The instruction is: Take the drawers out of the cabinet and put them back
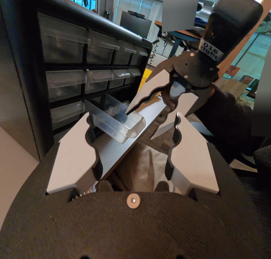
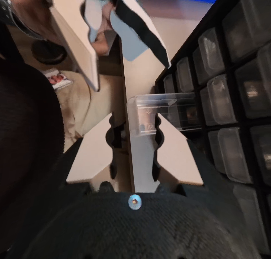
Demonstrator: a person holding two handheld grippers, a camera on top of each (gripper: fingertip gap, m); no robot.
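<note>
Your black drawer cabinet (image 1: 26,78) filled the upper left of the left wrist view, on a grey table (image 1: 115,150). One clear plastic drawer (image 1: 117,122) stuck halfway out of the bottom row at frame centre, tilted downward past the table edge. Your right gripper (image 1: 140,125) stood wide open, one fingertip (image 1: 129,112) inside the drawer's front end. Your left gripper (image 1: 132,117) was also spread open, empty, just beside the drawer.

Left wrist view close beside cabinet (image 1: 73,70), facing across the worktop (image 1: 117,150) edge, right wrist view looking down close, both sharing the pulled-out drawer (image 1: 117,122).
</note>
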